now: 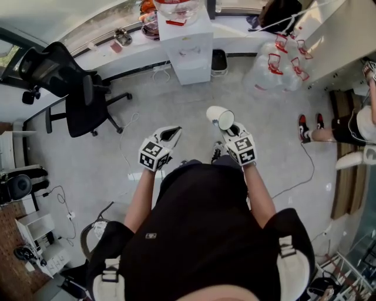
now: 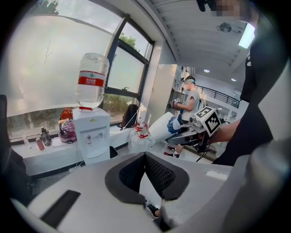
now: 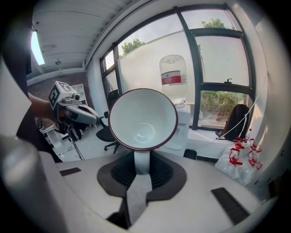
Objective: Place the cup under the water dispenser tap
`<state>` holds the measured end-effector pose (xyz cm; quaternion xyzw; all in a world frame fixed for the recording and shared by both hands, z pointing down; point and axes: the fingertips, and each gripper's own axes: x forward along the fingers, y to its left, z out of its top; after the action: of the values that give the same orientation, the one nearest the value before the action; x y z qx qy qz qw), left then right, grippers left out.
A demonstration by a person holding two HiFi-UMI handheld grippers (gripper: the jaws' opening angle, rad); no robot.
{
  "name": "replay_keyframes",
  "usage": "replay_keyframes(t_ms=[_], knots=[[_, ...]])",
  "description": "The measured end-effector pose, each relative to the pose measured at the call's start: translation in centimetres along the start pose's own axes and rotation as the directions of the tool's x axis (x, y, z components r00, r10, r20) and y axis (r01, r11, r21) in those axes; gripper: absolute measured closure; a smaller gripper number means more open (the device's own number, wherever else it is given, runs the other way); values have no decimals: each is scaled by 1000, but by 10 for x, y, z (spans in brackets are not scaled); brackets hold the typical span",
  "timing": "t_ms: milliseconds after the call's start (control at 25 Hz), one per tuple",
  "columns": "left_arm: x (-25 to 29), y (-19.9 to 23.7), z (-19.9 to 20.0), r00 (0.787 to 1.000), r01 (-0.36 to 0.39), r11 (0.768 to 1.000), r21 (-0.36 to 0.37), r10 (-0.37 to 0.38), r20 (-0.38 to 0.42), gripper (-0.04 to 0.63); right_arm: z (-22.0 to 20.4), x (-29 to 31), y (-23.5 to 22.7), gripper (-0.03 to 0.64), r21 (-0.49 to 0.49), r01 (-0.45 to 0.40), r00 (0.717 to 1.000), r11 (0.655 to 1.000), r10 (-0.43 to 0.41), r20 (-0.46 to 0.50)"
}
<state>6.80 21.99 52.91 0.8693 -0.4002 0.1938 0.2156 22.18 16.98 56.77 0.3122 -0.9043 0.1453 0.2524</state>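
A pale grey floor [image 1: 176, 117] with trailing cables [image 1: 124, 150] runs to a long white desk [image 1: 106, 54] under tall dark-framed windows [image 3: 218, 68], bright with daylight. A black office chair [image 1: 73, 88] stands near the desk. A ceiling light [image 2: 248, 35] glows overhead.

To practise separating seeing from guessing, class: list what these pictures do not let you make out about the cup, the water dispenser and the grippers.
Left gripper view: the taps are too small to tell one from the other.
Right gripper view: the cup covers the front of the water dispenser, hiding its taps.
Head view: the bottle is cut off by the top edge; the right gripper hides the cup's handle.
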Motion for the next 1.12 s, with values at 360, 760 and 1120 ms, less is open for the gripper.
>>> replay_keyframes(t_ms=[360, 760, 1120], knots=[[31, -7, 24, 994, -109, 993, -40, 110, 16, 595, -2, 0, -57, 578, -51, -92, 995, 994, 90, -47], [54, -15, 34, 982, -184, 980, -72, 186, 31, 595, -4, 1, -97, 578, -98, -122, 992, 988, 118, -53], [84, -19, 58, 983, -179, 983, -50, 181, 38, 595, -12, -11, -149, 578, -79, -84, 994, 993, 78, -71]])
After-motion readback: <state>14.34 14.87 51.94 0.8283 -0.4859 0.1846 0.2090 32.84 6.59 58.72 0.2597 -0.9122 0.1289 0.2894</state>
